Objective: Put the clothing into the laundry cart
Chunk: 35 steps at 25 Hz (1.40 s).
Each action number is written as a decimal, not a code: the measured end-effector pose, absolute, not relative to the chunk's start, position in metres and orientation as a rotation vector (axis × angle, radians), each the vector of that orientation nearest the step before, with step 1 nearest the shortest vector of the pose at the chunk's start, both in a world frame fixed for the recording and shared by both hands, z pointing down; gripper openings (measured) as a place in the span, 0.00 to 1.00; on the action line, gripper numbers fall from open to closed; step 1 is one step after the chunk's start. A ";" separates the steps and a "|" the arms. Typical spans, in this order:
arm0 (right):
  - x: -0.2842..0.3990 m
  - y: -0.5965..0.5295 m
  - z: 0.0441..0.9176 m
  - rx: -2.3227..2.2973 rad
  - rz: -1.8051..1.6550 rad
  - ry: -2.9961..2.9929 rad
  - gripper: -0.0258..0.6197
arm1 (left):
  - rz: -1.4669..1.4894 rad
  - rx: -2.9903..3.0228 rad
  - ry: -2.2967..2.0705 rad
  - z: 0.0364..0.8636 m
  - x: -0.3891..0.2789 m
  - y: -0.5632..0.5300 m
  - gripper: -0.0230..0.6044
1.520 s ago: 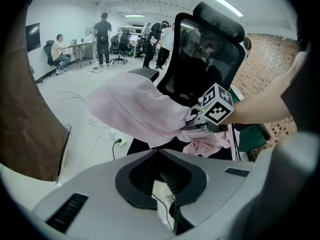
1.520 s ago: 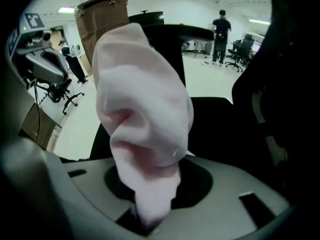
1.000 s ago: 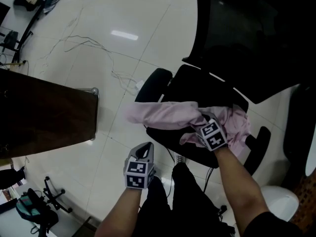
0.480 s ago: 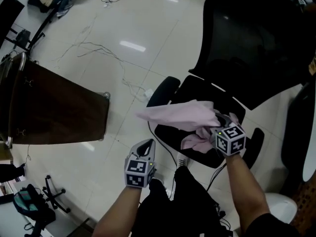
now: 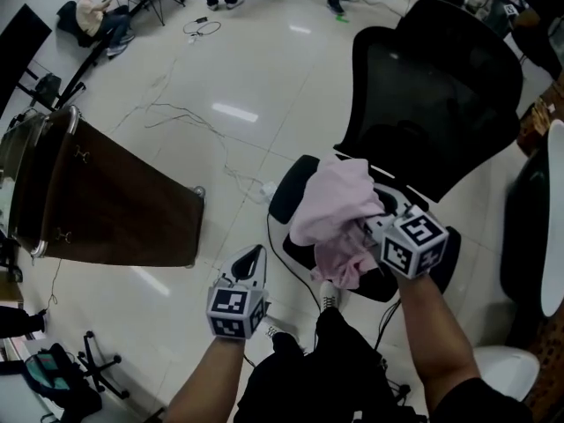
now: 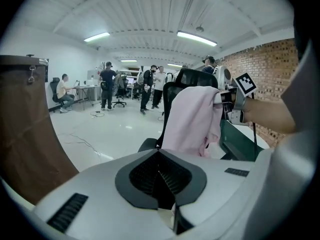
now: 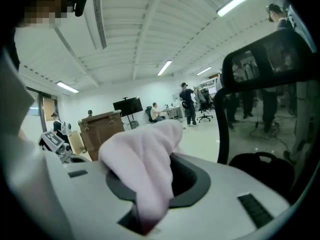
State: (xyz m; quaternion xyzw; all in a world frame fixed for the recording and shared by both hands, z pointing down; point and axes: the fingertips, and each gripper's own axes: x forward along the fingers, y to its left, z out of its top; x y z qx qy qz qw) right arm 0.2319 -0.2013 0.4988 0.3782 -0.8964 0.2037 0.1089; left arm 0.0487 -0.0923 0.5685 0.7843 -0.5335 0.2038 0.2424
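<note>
A pink garment [image 5: 335, 205] hangs bunched above the seat of a black office chair [image 5: 432, 95], clear of the seat. My right gripper [image 5: 374, 223] is shut on it, and the cloth fills the jaws and drapes over them [image 7: 142, 169]. The brown laundry cart [image 5: 115, 210] with a metal rim stands to the left on the floor. It also shows in the left gripper view as the cart [image 6: 25, 129] and far off in the right gripper view as the cart [image 7: 102, 126]. My left gripper [image 5: 249, 261] is low between cart and chair, jaws together and empty [image 6: 162, 184]. The garment [image 6: 192, 119] hangs ahead of it.
Cables trail over the glossy white floor [image 5: 203, 122] behind the cart. A white rounded object [image 5: 502, 368] and dark furniture [image 5: 529, 227] crowd the right side. People [image 6: 150, 86] stand and sit at desks far across the room. A bag and small stand [image 5: 62, 373] lie at lower left.
The right gripper has risen with the pink garment, lifting it off the chair seat into a hanging bunch. The left gripper has also come up.
</note>
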 end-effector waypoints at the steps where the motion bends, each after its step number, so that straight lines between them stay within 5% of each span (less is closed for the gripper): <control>1: 0.227 -0.200 0.489 1.109 0.589 -2.650 0.22 | 0.553 2.151 -1.470 0.560 0.044 -0.090 0.04; 35: -0.043 -0.145 0.176 0.679 0.261 -3.135 0.22 | 0.323 2.053 -2.107 0.332 -0.225 0.001 0.04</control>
